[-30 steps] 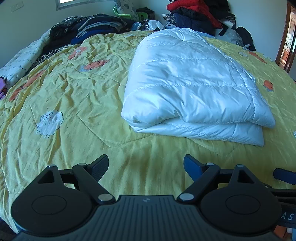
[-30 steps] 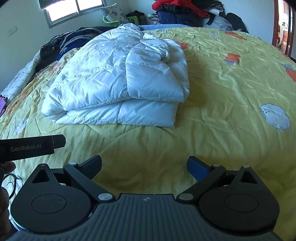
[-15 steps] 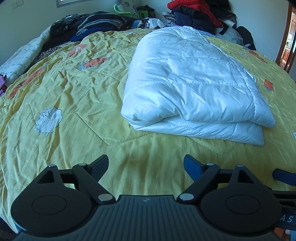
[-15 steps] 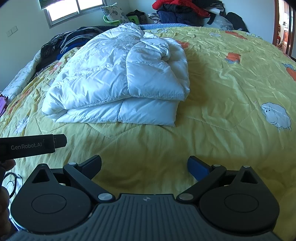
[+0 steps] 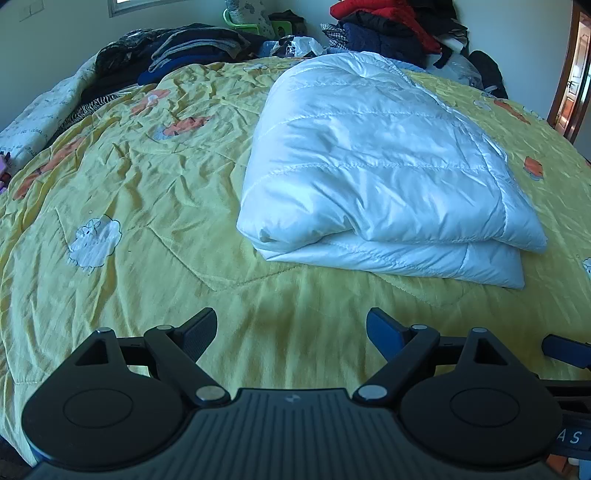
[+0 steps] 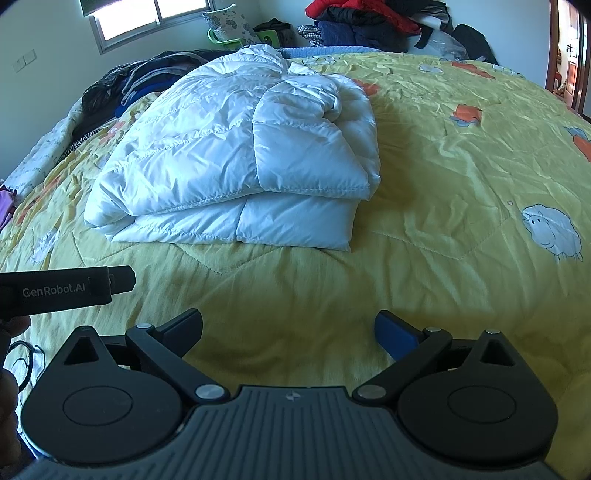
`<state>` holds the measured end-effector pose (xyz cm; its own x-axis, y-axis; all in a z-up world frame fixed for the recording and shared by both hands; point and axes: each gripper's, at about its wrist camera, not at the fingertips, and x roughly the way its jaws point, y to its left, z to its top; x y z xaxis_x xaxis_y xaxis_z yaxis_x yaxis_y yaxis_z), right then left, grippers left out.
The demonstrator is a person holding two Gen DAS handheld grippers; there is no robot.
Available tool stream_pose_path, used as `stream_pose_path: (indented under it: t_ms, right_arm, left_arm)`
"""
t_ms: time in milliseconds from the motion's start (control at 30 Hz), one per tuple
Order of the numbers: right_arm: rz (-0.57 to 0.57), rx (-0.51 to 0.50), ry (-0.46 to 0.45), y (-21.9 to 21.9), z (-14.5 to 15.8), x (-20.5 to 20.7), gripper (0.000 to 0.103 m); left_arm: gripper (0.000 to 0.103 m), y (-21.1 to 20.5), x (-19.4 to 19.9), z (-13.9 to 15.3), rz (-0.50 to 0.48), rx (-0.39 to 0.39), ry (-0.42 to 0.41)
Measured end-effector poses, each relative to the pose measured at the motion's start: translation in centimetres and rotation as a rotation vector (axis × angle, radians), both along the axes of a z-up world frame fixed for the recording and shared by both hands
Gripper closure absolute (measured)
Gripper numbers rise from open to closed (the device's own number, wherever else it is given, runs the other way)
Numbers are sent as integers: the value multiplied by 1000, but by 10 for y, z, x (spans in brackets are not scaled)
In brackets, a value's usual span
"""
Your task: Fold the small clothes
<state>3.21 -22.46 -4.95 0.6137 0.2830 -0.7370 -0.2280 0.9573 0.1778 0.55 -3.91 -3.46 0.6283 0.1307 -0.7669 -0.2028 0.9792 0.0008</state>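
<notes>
A white puffy quilted jacket (image 5: 380, 184) lies folded into a thick bundle on the yellow bedspread (image 5: 147, 206); the right wrist view shows the same jacket (image 6: 236, 162) with a sleeve folded over its top. My left gripper (image 5: 291, 332) hovers open over bare bedspread in front of the jacket, nothing between its fingers. My right gripper (image 6: 288, 328) is open too, also short of the jacket and over the bedspread (image 6: 443, 192). The body of the left gripper (image 6: 62, 290) pokes in at the left of the right wrist view, and a blue finger (image 5: 565, 350) of the right gripper shows at the left view's right edge.
Dark clothes (image 5: 177, 48) are heaped along the bed's far left edge, and a red and navy pile (image 5: 388, 26) sits at the far end. A window (image 6: 147, 18) is behind the bed and a wooden door (image 5: 572, 74) at the right. A hand (image 6: 7, 369) shows at the left edge.
</notes>
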Motion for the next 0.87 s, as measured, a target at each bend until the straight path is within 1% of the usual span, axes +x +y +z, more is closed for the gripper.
stream_pose_path:
  t_ms: [100, 200, 367, 433, 533, 567, 600, 633, 700, 733, 800, 867]
  right_arm:
    - [4, -2, 0, 0, -1, 0, 2]
    - [8, -3, 1, -1, 0, 2, 2]
    - [13, -6, 1, -2, 0, 2, 2]
    - [13, -7, 1, -1, 1, 2, 2]
    - [17, -8, 0, -1, 1, 2, 2]
    - [19, -9, 0, -1, 1, 2, 2]
    - [19, -11, 1, 0, 1, 2, 2]
    - [20, -11, 1, 0, 1, 2, 2]
    - [19, -12, 0, -1, 1, 3, 2]
    - [19, -13, 0, -1, 1, 3, 2]
    - [22, -11, -3, -1, 1, 4, 2]
    - [22, -10, -2, -1, 0, 3, 2]
  left_arm:
    - [14, 2, 1, 1, 2, -16, -1]
    - [11, 3, 1, 2, 1, -31, -1]
    - [11, 4, 1, 7, 6, -24, -13]
    - [10, 3, 0, 8, 6, -7, -27]
    - [2, 2, -2, 12, -4, -8, -40]
    - [2, 3, -4, 14, 1, -10, -60]
    - [2, 4, -7, 19, 0, -15, -98]
    - [2, 6, -9, 26, -3, -31, -131]
    - [2, 11, -12, 45, -5, -93, -196]
    - [2, 12, -13, 55, -10, -98, -231]
    - [2, 6, -17, 73, -27, -38, -297]
    - [2, 1, -21, 86, -63, -9, -355]
